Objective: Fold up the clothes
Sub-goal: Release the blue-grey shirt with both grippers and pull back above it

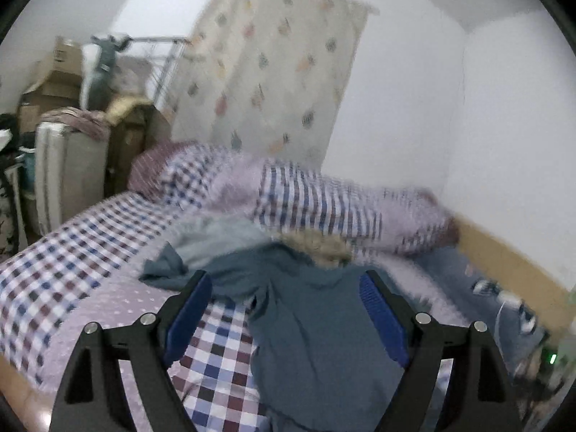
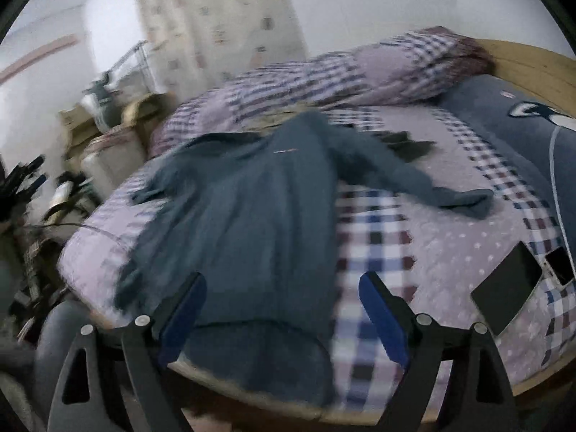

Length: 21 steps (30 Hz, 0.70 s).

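Blue jacket (image 2: 244, 216) lies spread on the bed (image 2: 450, 252), hem near its edge. Left gripper (image 1: 288, 309) and right gripper (image 2: 282, 309) both gape wide, empty. Careless pulling probably drags it off, or knocks the phones (image 2: 507, 284) beside it.

The teal garment (image 2: 244, 216) is soft matt cloth. The bed cover (image 2: 450, 237) is checked and dotted woven fabric. Each gripper (image 1: 284, 309) has matt black plastic arms with ribbed blue pads (image 1: 381, 316). The bed frame (image 2: 532, 64) is pale wood.
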Each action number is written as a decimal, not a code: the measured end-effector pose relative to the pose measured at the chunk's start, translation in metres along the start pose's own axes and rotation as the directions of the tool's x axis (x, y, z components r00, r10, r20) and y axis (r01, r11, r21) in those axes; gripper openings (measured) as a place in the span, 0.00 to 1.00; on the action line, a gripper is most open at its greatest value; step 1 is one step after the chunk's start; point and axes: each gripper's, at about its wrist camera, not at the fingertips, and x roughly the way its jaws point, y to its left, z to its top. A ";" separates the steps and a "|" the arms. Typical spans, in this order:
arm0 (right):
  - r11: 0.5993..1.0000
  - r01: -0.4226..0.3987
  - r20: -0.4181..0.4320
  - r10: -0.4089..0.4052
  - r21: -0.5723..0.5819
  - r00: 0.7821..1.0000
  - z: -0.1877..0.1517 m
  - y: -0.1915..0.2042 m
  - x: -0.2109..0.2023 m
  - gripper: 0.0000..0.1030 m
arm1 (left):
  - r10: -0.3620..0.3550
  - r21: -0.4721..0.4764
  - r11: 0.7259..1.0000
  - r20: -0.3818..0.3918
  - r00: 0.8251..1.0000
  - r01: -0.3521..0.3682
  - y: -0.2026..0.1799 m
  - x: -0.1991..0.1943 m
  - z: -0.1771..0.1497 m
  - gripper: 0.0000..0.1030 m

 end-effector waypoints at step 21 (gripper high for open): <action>0.983 0.074 0.051 -0.084 0.166 0.995 -0.056 0.036 0.021 0.87 | -0.012 -0.245 0.958 -0.544 0.839 -0.146 0.054 0.069 -0.171 0.92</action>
